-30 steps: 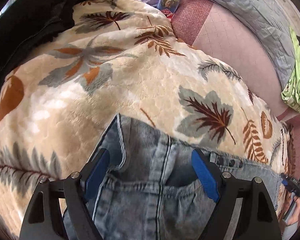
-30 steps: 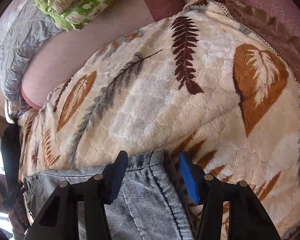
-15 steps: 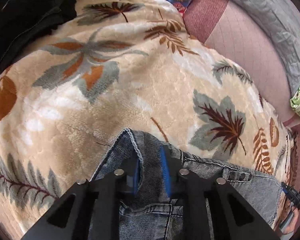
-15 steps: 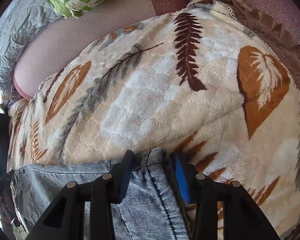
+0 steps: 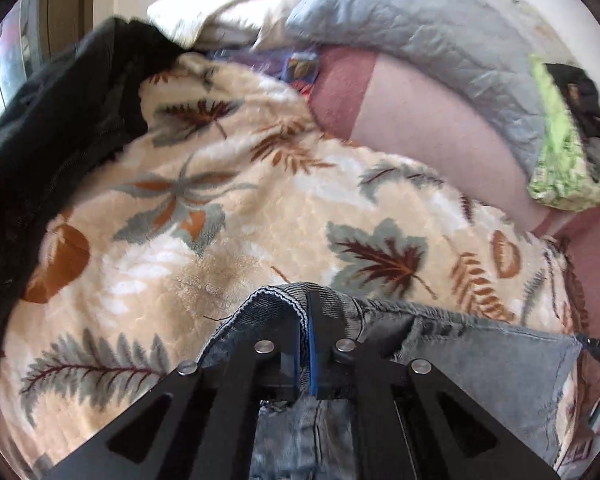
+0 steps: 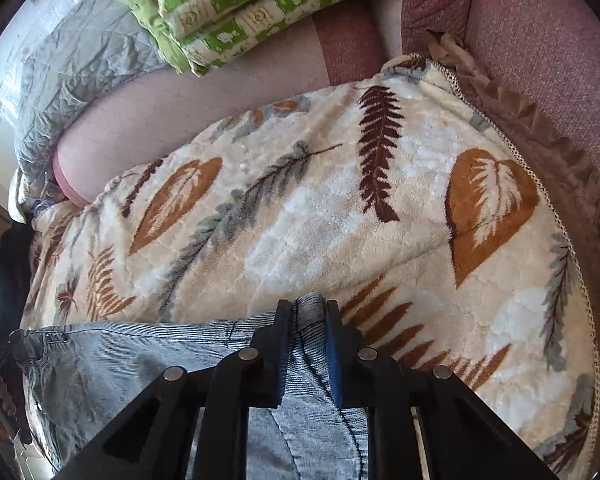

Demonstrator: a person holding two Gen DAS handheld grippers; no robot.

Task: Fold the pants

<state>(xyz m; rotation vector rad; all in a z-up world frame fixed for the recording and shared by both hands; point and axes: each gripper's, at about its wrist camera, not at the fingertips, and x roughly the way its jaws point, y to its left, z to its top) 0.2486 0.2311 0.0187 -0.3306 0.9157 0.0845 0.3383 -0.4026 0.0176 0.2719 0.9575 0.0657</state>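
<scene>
Pants (image 5: pixel 480 356) lie on the leaf-print blanket (image 5: pixel 260 216), waistband now pinched at both ends: left gripper (image 5: pixel 305 320) and right gripper (image 6: pixel 308 320) jaws have just closed on denim they straddled a second ago, so lifting for the fold can likely start.

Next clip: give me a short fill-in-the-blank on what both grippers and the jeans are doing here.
1. The left gripper is shut on the waistband of the ____.
2. The right gripper pinches the other end of the same ____.
3. The jeans lie on a blanket printed with ____.

Missing words: jeans; waistband; leaves
</scene>
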